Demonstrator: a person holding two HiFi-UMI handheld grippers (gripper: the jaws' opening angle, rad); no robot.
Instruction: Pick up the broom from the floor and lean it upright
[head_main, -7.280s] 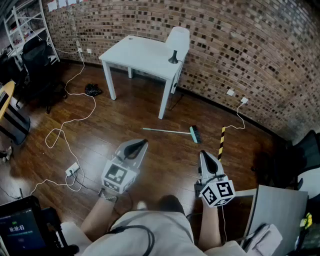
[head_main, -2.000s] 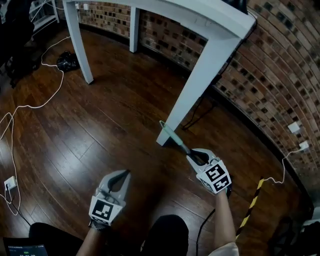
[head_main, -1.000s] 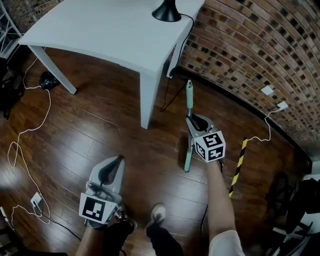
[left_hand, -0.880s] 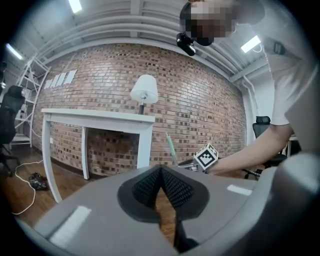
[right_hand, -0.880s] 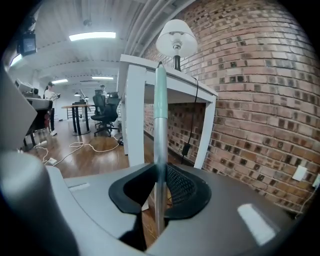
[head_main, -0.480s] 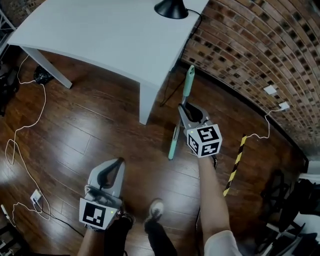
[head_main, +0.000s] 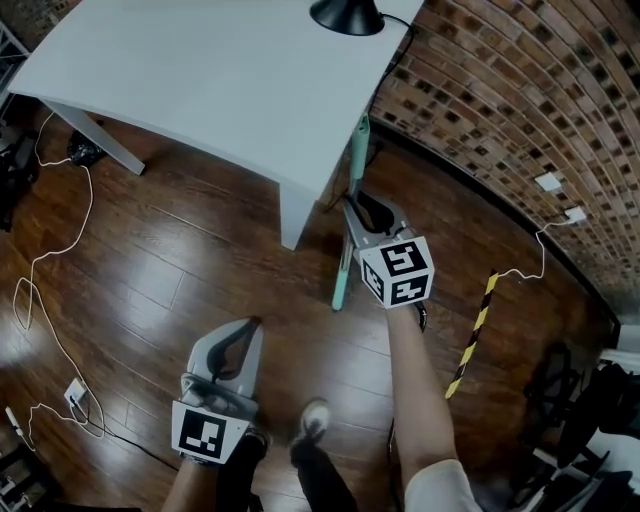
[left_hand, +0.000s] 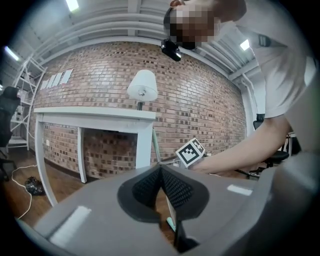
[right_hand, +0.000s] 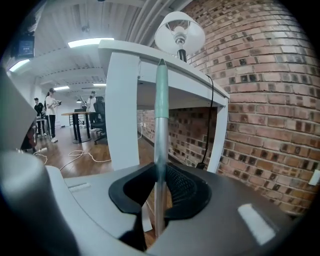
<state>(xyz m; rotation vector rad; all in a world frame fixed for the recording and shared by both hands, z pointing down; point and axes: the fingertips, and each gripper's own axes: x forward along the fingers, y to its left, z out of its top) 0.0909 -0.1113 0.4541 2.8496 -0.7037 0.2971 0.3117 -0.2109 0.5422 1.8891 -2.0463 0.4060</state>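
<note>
The broom (head_main: 356, 150) stands nearly upright, its green grip close to the white table's (head_main: 200, 70) right edge and its teal lower end (head_main: 340, 290) near the floor. My right gripper (head_main: 357, 205) is shut on the metal handle. In the right gripper view the broom handle (right_hand: 160, 125) rises straight up between the pads, right gripper (right_hand: 160, 172) closed around it. My left gripper (head_main: 245, 328) hangs lower left over the wood floor, shut and empty. From the left gripper (left_hand: 160, 169) view, the broom (left_hand: 155, 150) and the right gripper's marker cube (left_hand: 190, 152) show ahead.
A black lamp (head_main: 347, 15) sits at the table's far corner, its cord hanging by the brick wall (head_main: 500, 90). The table leg (head_main: 297, 215) stands just left of the broom. White cables (head_main: 50, 270) and a socket strip (head_main: 75, 397) lie left; a yellow-black strip (head_main: 470, 330) lies right.
My right gripper carried the broom up and left, toward the table; its top now sits by the table edge. The left gripper drifted slightly right.
</note>
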